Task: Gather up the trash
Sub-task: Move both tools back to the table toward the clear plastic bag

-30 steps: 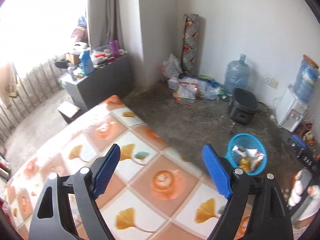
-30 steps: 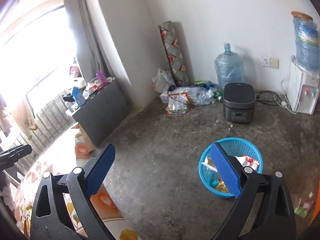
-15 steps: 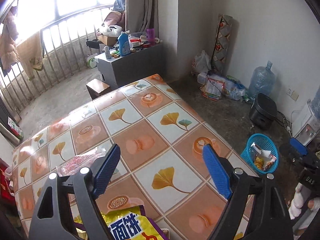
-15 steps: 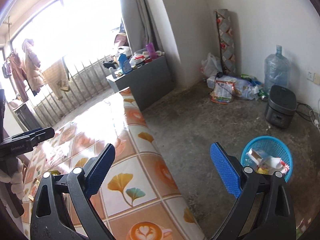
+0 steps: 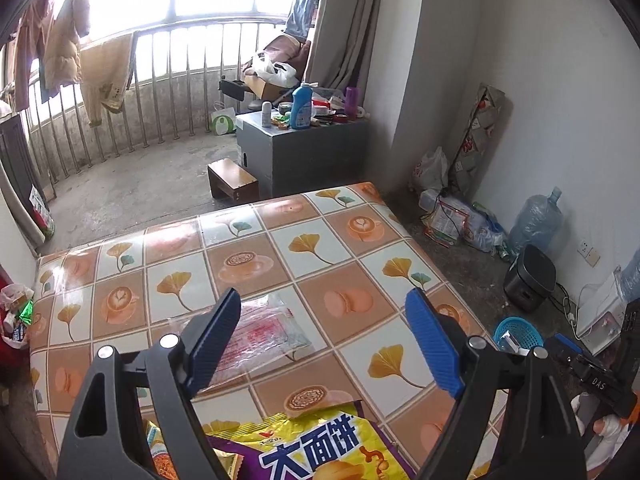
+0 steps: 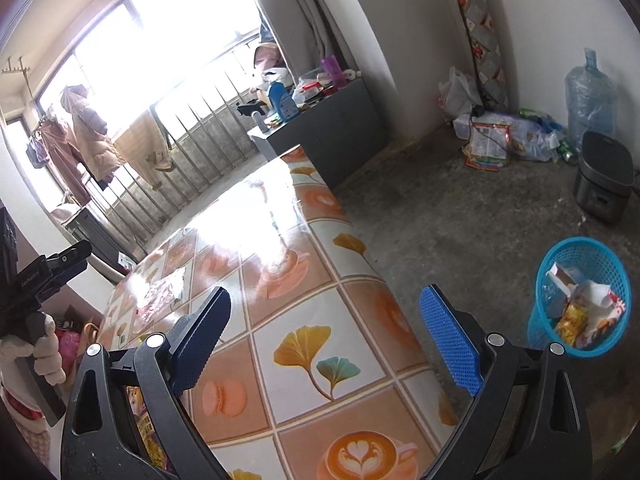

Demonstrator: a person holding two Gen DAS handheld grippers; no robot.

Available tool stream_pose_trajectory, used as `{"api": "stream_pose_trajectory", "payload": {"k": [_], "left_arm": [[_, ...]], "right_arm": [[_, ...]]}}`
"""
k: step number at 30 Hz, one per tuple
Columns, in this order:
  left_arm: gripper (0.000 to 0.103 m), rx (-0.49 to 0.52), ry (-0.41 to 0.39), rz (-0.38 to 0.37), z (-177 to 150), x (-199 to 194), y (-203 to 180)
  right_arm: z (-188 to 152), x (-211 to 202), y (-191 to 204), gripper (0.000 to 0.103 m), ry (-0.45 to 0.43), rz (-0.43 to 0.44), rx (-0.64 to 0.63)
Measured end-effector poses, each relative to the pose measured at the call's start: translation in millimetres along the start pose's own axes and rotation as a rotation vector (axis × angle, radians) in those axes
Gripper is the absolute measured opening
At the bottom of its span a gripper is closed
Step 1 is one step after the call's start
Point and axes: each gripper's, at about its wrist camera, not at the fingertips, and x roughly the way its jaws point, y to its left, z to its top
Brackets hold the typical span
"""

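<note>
My left gripper [image 5: 324, 344] is open and empty above the patterned table [image 5: 328, 248]. A yellow and purple snack bag [image 5: 320, 448] lies on the table just below it. A clear plastic wrapper with red print [image 5: 264, 332] lies flat behind the left finger. My right gripper [image 6: 324, 344] is open and empty over the table's right edge [image 6: 360, 264]. The clear wrapper also shows in the right wrist view [image 6: 160, 296]. A blue trash basket [image 6: 580, 296] with several wrappers inside stands on the floor to the right; it also shows in the left wrist view [image 5: 518, 334].
A grey cabinet [image 5: 300, 152] with bottles stands beyond the table by the railing. A wooden stool [image 5: 232, 180] sits beside it. A black cooker [image 6: 604, 176], a water jug [image 6: 588, 100] and bags line the wall. A trash bag [image 5: 16, 312] sits left of the table.
Both grippers have swung left from the floor and basket to the table. The snack bag and clear wrapper have come into the left wrist view. Both stay open.
</note>
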Motion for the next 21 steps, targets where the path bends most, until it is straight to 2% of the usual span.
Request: {"api": "stream_pose_trajectory", "payload": {"k": [8, 11, 19, 21], "left_arm": [[0.082, -0.134, 0.018, -0.002, -15, -6, 58], [0.079, -0.174, 0.023, -0.005, -23, -11, 78], [0.062, -0.284, 0.021, -0.039, -41, -17, 125], [0.051, -0.299, 0.031, -0.063, -45, -11, 131]], "right_arm": [[-3, 17, 41, 0.085, 0.079, 0.098, -0.035], [-3, 23, 57, 0.082, 0.112, 0.143, -0.045], [5, 44, 93, 0.073, 0.213, 0.251, -0.068], [6, 53, 102, 0.068, 0.246, 0.280, -0.065]]}}
